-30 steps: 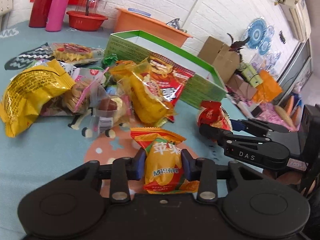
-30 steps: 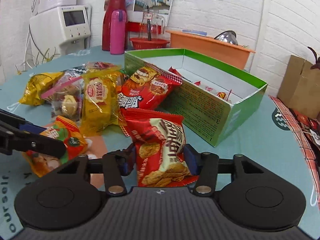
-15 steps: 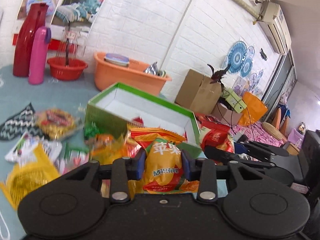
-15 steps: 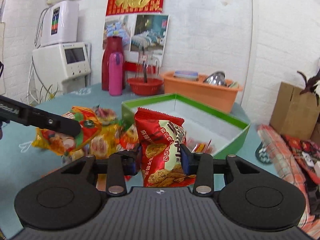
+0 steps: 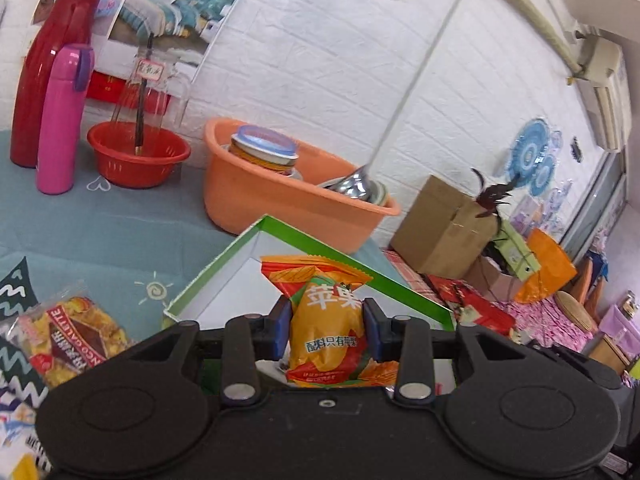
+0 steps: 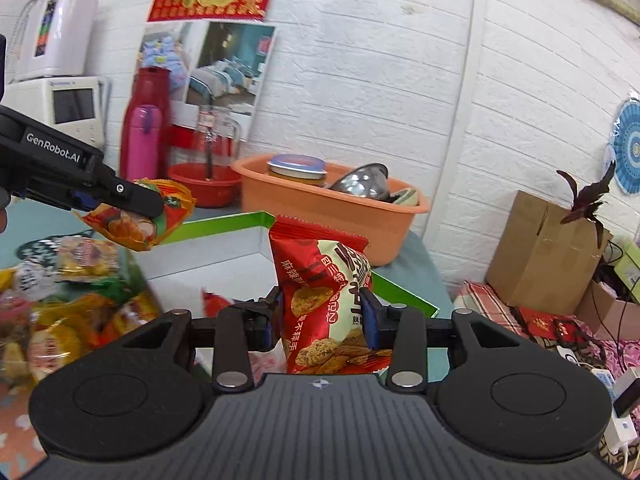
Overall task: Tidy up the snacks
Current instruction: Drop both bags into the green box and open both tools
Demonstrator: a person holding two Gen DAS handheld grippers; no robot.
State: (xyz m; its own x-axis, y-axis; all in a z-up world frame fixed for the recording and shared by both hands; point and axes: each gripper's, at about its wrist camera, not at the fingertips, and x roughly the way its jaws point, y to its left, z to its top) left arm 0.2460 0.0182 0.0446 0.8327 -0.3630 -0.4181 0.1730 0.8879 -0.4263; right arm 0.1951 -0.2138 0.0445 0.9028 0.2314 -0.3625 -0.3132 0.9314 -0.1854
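My left gripper (image 5: 325, 332) is shut on an orange apple-chip packet (image 5: 326, 320) and holds it in the air over the near-left part of the green-rimmed box (image 5: 224, 268). My right gripper (image 6: 323, 320) is shut on a red snack packet (image 6: 324, 300), raised above the same box (image 6: 224, 224). The left gripper with its orange packet (image 6: 136, 216) also shows at the left of the right wrist view. Loose snacks (image 6: 68, 300) lie on the table left of the box. A red packet (image 6: 214, 302) lies inside the box.
An orange basin (image 5: 280, 196) with a jar and metal bowl stands behind the box. A red bowl (image 5: 138, 156), a pink bottle (image 5: 60, 120) and a red flask (image 5: 44, 76) stand at the back left. Cardboard boxes (image 6: 540, 248) stand off the table's right.
Both grippers have risen from the table with their packets and moved over the green box. The snack pile has dropped low and left in both views.
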